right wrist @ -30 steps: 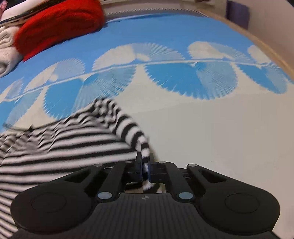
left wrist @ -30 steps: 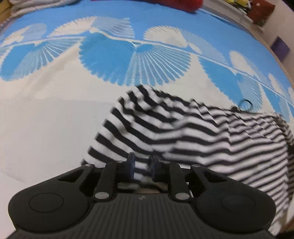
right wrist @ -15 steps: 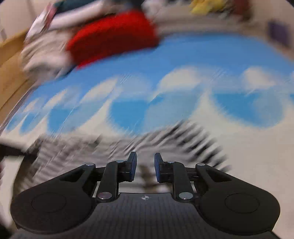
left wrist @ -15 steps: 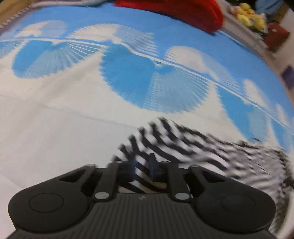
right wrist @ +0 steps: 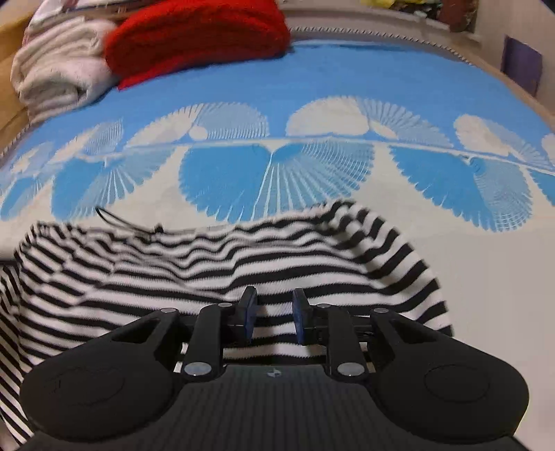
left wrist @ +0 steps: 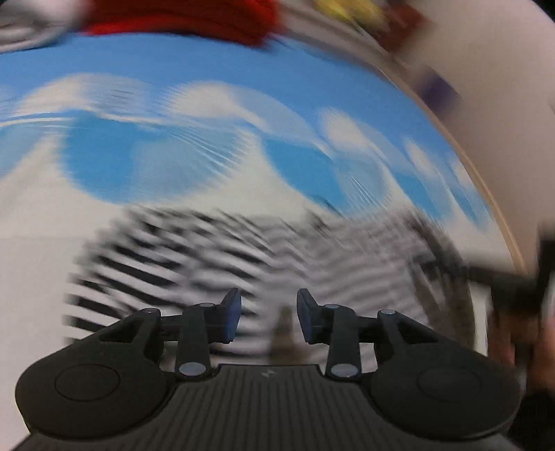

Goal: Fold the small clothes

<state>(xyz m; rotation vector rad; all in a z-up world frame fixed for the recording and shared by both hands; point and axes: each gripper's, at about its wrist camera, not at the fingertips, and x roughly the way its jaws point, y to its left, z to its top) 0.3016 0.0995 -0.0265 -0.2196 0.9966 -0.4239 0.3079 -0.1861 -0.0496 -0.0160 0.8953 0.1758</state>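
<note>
Grippers first, going left to right. Left gripper (left wrist: 269,314) tilts down at the bed and its jaws are opening, a wide gap between the blue pads (left wrist: 231,317), nothing clamped in there. That whole view is smeared with blur, so details are rough. The striped top (left wrist: 194,256) sits under and past the fingertips, spreading from 9 o'clock over to 3 o'clock. At 3 o'clock, right at the frame edge, there's a dark blurry shape, can't tell what it is.

Right gripper (right wrist: 272,314) also points down at a slant, jaws apart with a smaller gap, pads clear of the fabric as far as I can see, so it's holding nothing. The top (right wrist: 242,263) lies rumpled right in front of it, filling everything from 9 o'clock to about 3 o'clock, with one lumpy fold humped up at 1 o'clock. A thin black cord (right wrist: 118,220) lies along its far edge at 10 o'clock.

Around it: bedspread (right wrist: 347,76), blue at the far side, white closer in, with fan or shell shapes in a row. Red knit (right wrist: 197,31) bundled at 12 o'clock, a cream fluffy blanket (right wrist: 59,76) rolled just beside it at 10 o'clock. Top is soft knit, thin black and white stripes.
</note>
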